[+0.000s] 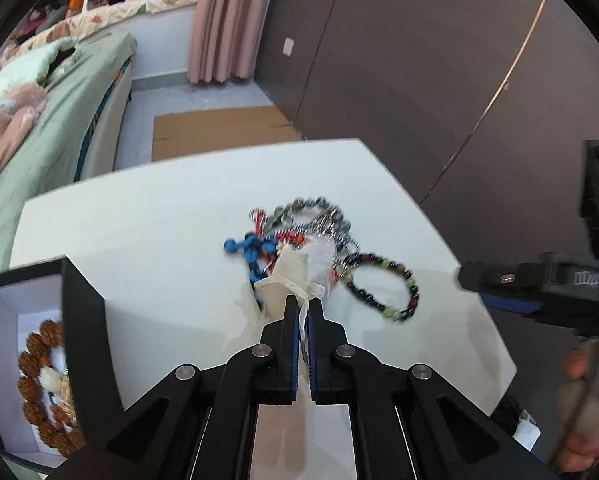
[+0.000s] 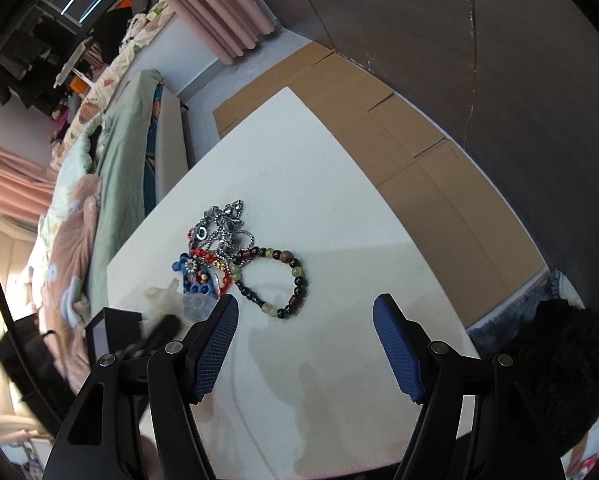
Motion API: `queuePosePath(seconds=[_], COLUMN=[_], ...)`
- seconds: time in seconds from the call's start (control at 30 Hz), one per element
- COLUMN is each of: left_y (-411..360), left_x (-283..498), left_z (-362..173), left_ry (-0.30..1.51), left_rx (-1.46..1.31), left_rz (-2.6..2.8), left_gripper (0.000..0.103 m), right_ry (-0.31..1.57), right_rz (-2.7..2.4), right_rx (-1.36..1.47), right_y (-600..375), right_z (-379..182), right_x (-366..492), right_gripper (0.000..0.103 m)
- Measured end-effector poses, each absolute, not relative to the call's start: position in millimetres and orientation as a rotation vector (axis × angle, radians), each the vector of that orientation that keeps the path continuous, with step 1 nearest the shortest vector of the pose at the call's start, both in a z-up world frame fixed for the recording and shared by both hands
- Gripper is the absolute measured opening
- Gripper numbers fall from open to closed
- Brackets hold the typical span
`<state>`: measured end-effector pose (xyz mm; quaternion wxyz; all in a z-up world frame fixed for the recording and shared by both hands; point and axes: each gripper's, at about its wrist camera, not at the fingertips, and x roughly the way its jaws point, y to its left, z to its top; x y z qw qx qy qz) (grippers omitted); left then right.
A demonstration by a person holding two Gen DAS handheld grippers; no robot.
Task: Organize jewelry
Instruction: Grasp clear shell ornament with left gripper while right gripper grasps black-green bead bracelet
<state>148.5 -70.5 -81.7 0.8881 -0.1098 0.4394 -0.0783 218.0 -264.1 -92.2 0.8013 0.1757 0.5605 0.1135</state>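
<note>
A tangled pile of jewelry (image 1: pixel 299 224) lies on the white table (image 1: pixel 159 232): silver chains, blue and red beads, and a dark and green bead bracelet (image 1: pixel 383 284). My left gripper (image 1: pixel 304 308) is shut on a cream gauze pouch (image 1: pixel 291 276) by its drawstring, just above the table beside the pile. A black box (image 1: pixel 79 320) at the left holds a brown bead bracelet (image 1: pixel 43 384). My right gripper (image 2: pixel 305 312) is open and empty above the table, near the bead bracelet (image 2: pixel 275 280) and the pile (image 2: pixel 215 240); it also shows in the left wrist view (image 1: pixel 539 284).
A bed with a green blanket (image 1: pixel 51 120) stands left of the table. Flattened cardboard (image 2: pixel 379 128) lies on the floor beyond the table, before a dark wall. A pink curtain (image 1: pixel 227 20) hangs at the back. A dark fuzzy thing (image 2: pixel 567 360) lies at the right.
</note>
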Motion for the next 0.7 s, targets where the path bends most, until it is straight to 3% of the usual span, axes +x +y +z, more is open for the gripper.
queuePosePath(seconds=[0.27, 0.33, 0.57, 0.7], left_y=[-49, -43, -23, -9], left_x=[148, 149, 151, 146], left_z=[-63, -62, -53, -49], left_ry=[0.869, 0.867, 0.854, 0.851], left_rx=[-0.266, -0.278, -0.311, -0.337], left_rz=[-0.174, -0.172, -0.168, -0.163], left_gripper=[0.003, 0.003, 0.003, 0.003], right_ry=[1.234, 1.237, 1.224, 1.224], right_rz=[0.192, 0.167, 0.094, 0.086], right_rx=[0.262, 0.222, 0.1, 0.051], right_y=[-236, -229, -211, -201], right_z=[-108, -112, -116, -117], right_x=[234, 238, 246, 246], right_gripper=[0.063, 0.056, 0.045, 0.01])
